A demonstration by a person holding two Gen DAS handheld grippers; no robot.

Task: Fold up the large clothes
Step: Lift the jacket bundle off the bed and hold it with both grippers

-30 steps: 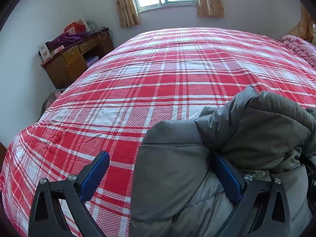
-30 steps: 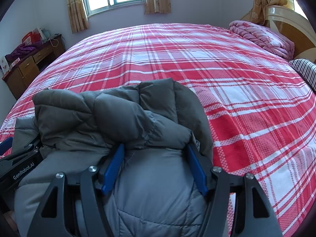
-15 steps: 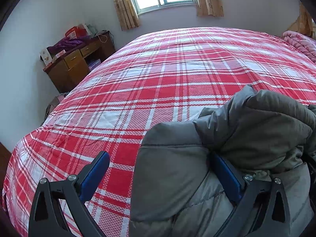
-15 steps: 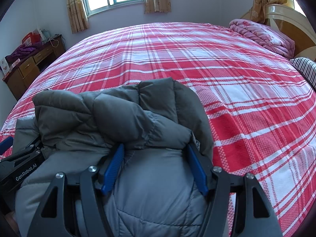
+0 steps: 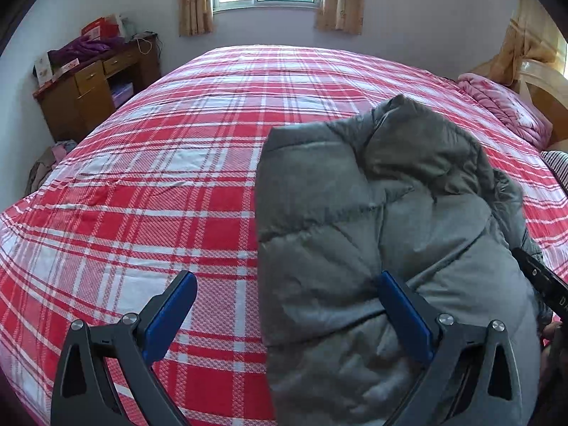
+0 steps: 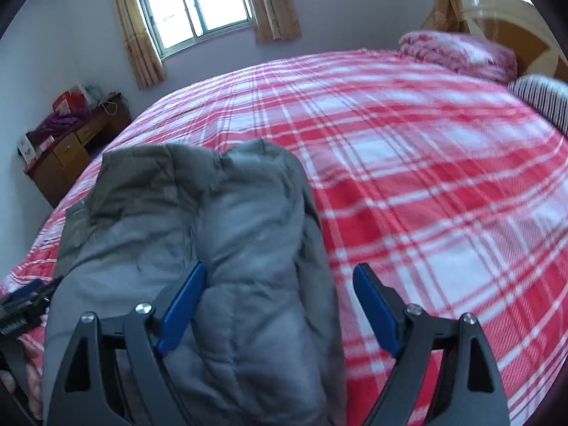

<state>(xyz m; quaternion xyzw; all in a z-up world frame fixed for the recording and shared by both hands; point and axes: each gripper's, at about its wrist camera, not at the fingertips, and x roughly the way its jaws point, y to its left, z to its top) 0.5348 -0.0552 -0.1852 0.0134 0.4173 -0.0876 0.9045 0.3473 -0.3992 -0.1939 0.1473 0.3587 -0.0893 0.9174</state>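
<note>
Fingers (image 6: 376, 310) wide, blurred — grey jacket (image 6: 220, 248) cut off below both views.

A grey quilted jacket (image 5: 372, 248) lies on a red-and-white plaid bedsheet (image 5: 159, 184). The tongs have blue pads (image 6: 183, 305) on black frames. Beyond: a pink blanket (image 6: 458, 53), tan curtains (image 6: 273, 3) (faintly patterned), a brown cabinet (image 5: 96, 88).

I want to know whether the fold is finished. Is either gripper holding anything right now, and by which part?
Nothing is held. The left gripper and right gripper both stand open over the gray padded jacket; the right's jaws just opened.
</note>
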